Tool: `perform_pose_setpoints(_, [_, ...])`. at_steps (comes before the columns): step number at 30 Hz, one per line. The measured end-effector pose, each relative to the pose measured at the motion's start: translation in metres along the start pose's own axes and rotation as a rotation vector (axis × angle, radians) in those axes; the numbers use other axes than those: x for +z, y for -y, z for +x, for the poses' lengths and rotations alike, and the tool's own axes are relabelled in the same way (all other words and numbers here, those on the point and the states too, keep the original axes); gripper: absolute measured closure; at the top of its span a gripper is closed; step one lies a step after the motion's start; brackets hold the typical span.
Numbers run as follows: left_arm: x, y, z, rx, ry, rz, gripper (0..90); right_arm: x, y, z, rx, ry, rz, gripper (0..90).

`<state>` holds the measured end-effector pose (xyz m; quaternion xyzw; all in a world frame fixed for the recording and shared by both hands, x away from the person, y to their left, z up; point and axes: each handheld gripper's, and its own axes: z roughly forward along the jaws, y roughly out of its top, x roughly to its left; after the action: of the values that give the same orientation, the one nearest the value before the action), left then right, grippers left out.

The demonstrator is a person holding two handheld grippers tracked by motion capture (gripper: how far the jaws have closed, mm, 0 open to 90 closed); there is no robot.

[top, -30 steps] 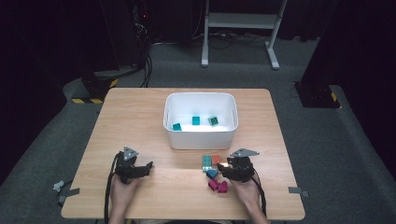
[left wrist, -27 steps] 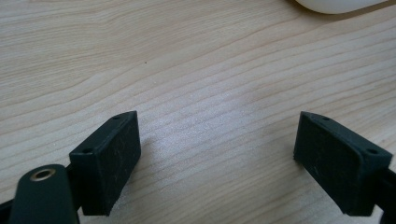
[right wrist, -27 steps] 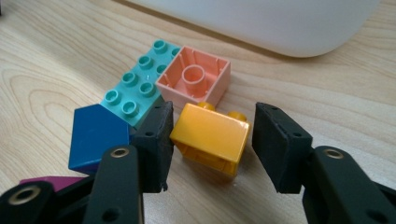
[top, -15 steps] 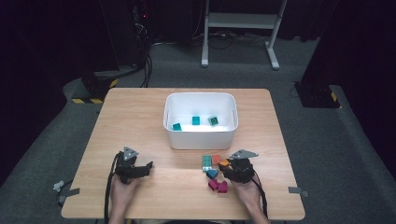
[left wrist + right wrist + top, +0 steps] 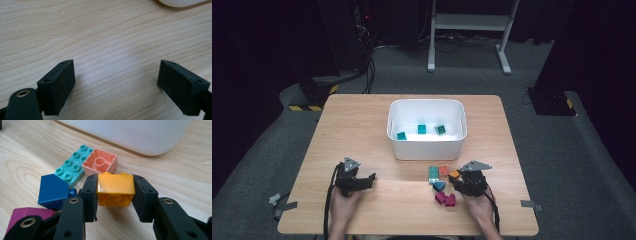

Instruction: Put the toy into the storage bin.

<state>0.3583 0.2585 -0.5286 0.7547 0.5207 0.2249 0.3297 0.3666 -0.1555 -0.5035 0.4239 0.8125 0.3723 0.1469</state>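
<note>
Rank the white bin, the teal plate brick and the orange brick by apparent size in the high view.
1. White bin, by far the largest.
2. Teal plate brick.
3. Orange brick, partly covered by the right gripper, so its rank below the teal one is unsure.

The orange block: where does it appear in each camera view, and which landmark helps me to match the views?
High view: the orange block lies right of centre, below the white bin, at the right gripper.
Left gripper view: not in it; the bin's rim is at the top right edge.
Right gripper view: centre, clamped between the fingers.
Shared landmark: the white bin.
</note>
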Motion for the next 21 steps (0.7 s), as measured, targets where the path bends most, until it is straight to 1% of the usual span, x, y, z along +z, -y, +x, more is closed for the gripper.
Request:
perform_pose_setpoints(2, [0.0, 0.0, 0.0, 0.0, 0.0, 0.0, 14.8, -0.003, -0.001, -0.002, 0.001, 0.002, -0.007, 58.8])
perform_pose_setpoints(6, [0.0, 0.0, 0.0, 0.0, 0.0, 0.0, 14.8, -0.009, -0.003, -0.004, 0.017, -0.004, -0.022, 58.8])
perform_pose_setpoints(8, [0.0, 0.0, 0.0, 0.0, 0.0, 0.0, 14.8, -0.013, -0.005, -0.005, 0.011, -0.007, -0.039, 58.8])
perform_pose_setpoints(12, [0.0, 0.0, 0.0, 0.0, 0.0, 0.0, 14.8, -0.021, -0.011, -0.007, 0.007, -0.027, -0.065, 58.8])
perform_pose_setpoints(14, [0.0, 0.0, 0.0, 0.0, 0.0, 0.0, 14.8, -0.024, -0.014, -0.009, 0.012, -0.049, -0.08, 58.8])
perform_pose_setpoints(16, [0.0, 0.0, 0.0, 0.0, 0.0, 0.0, 14.8, -0.027, -0.017, -0.011, 0.019, -0.06, -0.09, 58.8])
perform_pose_setpoints(21, [0.0, 0.0, 0.0, 0.0, 0.0, 0.0, 14.8, -0.034, -0.025, -0.012, 0.009, -0.068, -0.11, 58.8])
